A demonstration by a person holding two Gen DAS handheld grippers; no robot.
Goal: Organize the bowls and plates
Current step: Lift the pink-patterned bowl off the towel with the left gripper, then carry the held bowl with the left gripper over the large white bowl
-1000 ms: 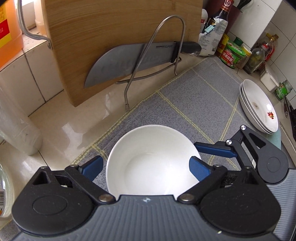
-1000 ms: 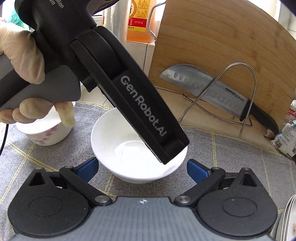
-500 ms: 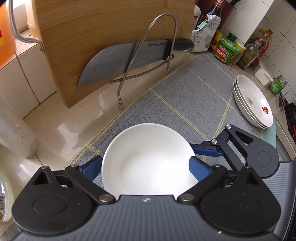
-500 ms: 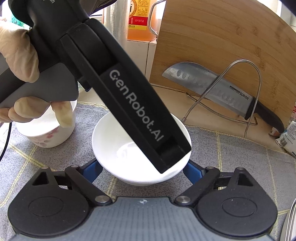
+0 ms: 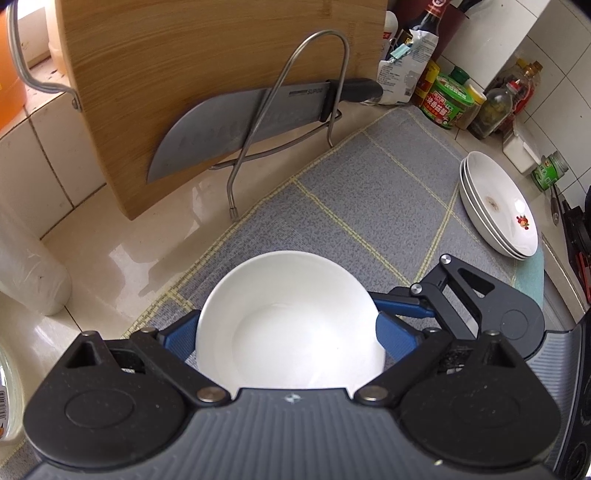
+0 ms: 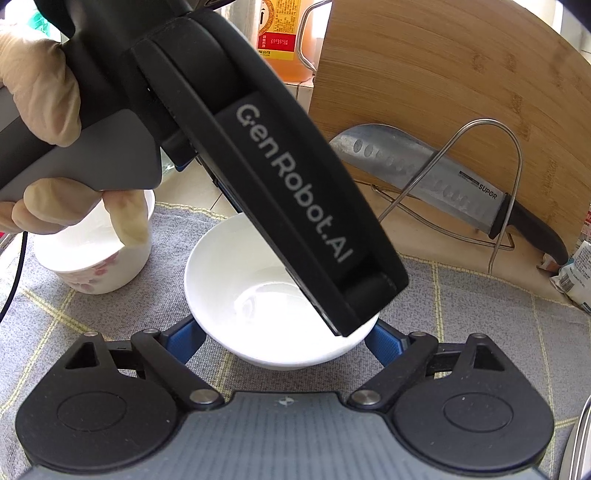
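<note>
A plain white bowl (image 5: 288,321) sits on the grey mat (image 5: 369,206), between the blue pads of both grippers. My left gripper (image 5: 286,339) has closed its pads against the bowl's sides. My right gripper (image 6: 284,338) comes from the other side, its pads at the bowl (image 6: 258,295) rim, touching or nearly so. The left gripper's black body (image 6: 280,192) crosses above the bowl in the right wrist view. A stack of white plates (image 5: 498,206) lies at the mat's right. A flowered white bowl (image 6: 99,254) stands left of the plain one.
A bamboo cutting board (image 5: 207,74) leans at the back with a knife (image 5: 251,122) in a wire rack (image 5: 295,110). Sauce bottles and jars (image 5: 450,96) crowd the back right corner. A white roll (image 5: 26,273) stands at the left. An orange oil bottle (image 6: 284,33) stands behind.
Both grippers have closed in on the plain bowl; the gaps beside its rim are gone. The left wrist view has shifted slightly, with the plates and knife now sitting a little further left.
</note>
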